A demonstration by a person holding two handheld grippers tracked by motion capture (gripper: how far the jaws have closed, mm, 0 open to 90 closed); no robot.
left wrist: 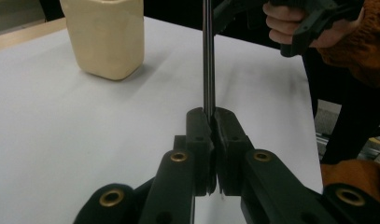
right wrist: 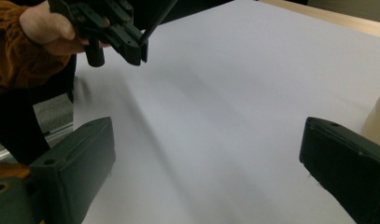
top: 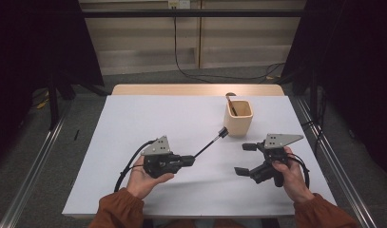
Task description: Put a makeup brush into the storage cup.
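two claws work above the white worktop [top: 134, 142]: the left claw [top: 190, 160] pinches a thin black-tipped stick [top: 211, 141] aimed at the cream holder [top: 238, 118] near the far edge; the right claw [top: 244, 159] gapes wide, ready to help.

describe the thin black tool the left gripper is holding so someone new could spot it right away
Start at the white table and find the cream cup toward its far right. Just left of the cup's base ends a slim dark rod, slanting back to the left gripper, whose jaws are shut on it. Unlike the brown-handled tool standing inside the cup, this one is held outside the cup.
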